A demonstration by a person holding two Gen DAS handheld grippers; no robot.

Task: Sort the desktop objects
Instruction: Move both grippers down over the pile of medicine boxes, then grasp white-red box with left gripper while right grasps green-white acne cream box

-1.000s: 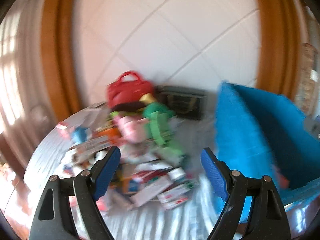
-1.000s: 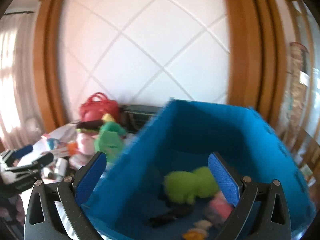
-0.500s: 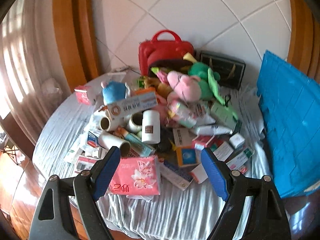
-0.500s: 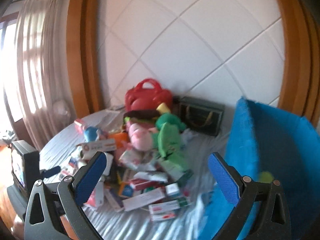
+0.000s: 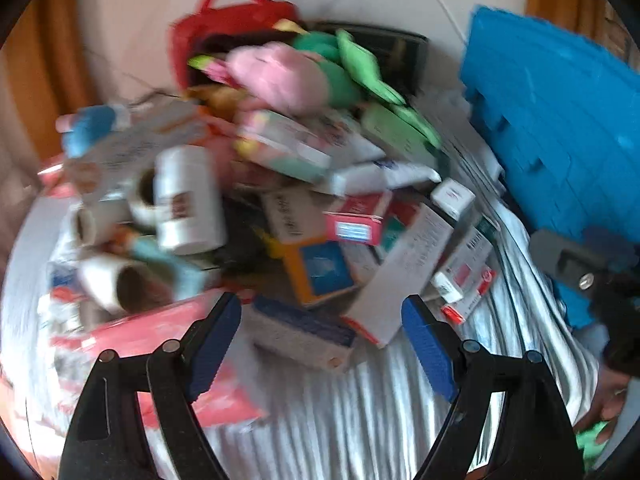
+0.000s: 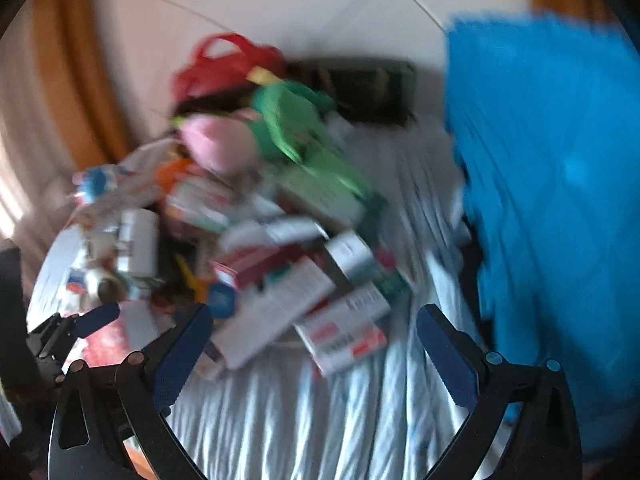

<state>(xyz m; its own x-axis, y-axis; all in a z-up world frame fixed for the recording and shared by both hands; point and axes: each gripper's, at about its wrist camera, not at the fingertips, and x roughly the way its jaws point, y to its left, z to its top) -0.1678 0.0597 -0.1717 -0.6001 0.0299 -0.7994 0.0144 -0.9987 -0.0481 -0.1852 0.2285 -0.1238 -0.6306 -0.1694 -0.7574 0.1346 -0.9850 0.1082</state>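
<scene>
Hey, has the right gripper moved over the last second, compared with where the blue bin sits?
Yes. The right gripper has swung left, away from the blue bin, and now frames the pile's white boxes, jaws open and empty.

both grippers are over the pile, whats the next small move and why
Probably ease the left gripper down onto the flat box lying between its open fingers at the pile's near edge. It lies loose on the cloth, nothing stacked on it. The right gripper is open and empty too.

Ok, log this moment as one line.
left hand-held gripper: open, empty | right hand-held gripper: open, empty | both above heap of small cardboard boxes | blue plastic crate: beside heap
</scene>
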